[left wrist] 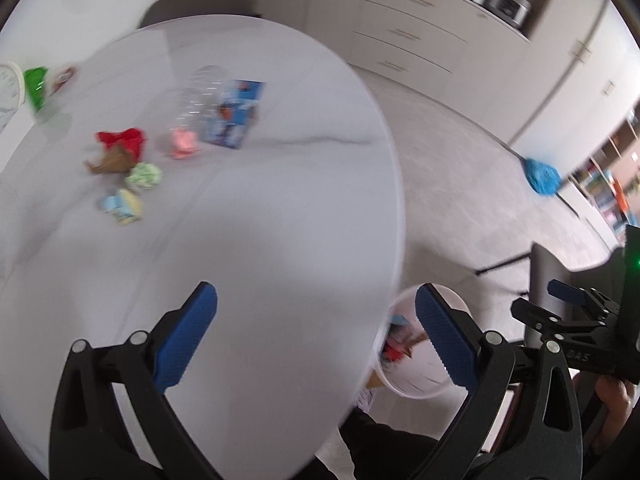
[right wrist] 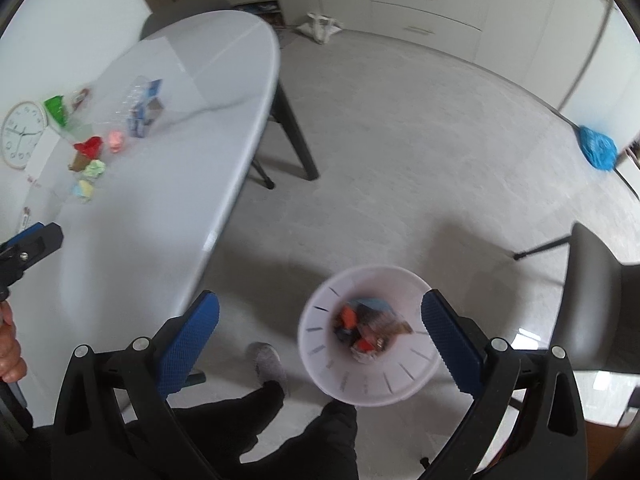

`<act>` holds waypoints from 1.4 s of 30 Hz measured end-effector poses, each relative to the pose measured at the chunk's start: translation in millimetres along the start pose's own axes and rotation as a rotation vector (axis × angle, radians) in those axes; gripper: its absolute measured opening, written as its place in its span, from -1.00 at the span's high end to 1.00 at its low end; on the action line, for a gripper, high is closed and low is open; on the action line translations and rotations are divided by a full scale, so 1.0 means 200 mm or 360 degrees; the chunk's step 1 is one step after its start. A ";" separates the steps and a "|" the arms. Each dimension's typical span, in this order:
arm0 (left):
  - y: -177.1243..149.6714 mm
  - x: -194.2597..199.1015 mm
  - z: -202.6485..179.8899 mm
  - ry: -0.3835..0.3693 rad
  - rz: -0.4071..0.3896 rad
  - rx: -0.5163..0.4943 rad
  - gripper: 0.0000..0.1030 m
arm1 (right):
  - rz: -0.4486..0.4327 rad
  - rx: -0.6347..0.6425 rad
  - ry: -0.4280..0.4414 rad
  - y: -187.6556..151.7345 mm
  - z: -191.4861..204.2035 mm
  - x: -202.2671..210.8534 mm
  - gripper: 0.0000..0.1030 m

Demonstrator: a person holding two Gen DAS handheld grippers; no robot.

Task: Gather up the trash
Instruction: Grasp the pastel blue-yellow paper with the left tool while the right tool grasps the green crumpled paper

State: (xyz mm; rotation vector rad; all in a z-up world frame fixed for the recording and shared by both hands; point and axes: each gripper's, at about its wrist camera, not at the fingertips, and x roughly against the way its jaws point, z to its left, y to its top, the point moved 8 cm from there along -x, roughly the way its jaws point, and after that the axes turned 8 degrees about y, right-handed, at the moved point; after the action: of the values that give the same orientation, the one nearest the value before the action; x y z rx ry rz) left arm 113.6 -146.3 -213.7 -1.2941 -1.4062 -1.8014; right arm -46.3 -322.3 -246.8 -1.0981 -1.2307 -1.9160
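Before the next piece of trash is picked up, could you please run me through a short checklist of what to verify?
1. Right gripper empty, jaws wide: ok.
2. Left gripper empty, jaws wide: ok.
3. White bin on the floor, mouth unobstructed, trash already inside: ok.
4. Trash left on the table: ok to continue; red wad, pink wad, green wad, blue-yellow wad, clear bottle and blue carton remain.
5. Either gripper within reach of that trash: not ok; both hang near the table's near edge, away from the cluster.
6. Which item is easiest to grasp: cannot tell, the pictures are blurred.
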 end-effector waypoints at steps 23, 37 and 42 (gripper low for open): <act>0.23 -0.56 0.93 0.0364 0.0078 0.0393 -0.51 | 0.0061 0.0334 0.0198 0.51 0.77 -0.36 -0.95; 0.30 -0.76 1.00 0.0373 0.0143 0.0406 0.19 | 0.0139 0.0454 0.0248 0.63 0.96 -0.49 -0.95; 0.28 -0.71 1.01 0.0348 0.0136 0.0440 0.21 | 0.0172 0.0571 0.0322 0.64 1.11 -0.54 -0.95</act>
State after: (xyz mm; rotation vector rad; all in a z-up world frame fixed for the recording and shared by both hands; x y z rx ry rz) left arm 294.5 0.5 -314.4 -0.9700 -1.3977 -1.5736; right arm 180.8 -162.1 -236.9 -0.7486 -1.3073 -1.6010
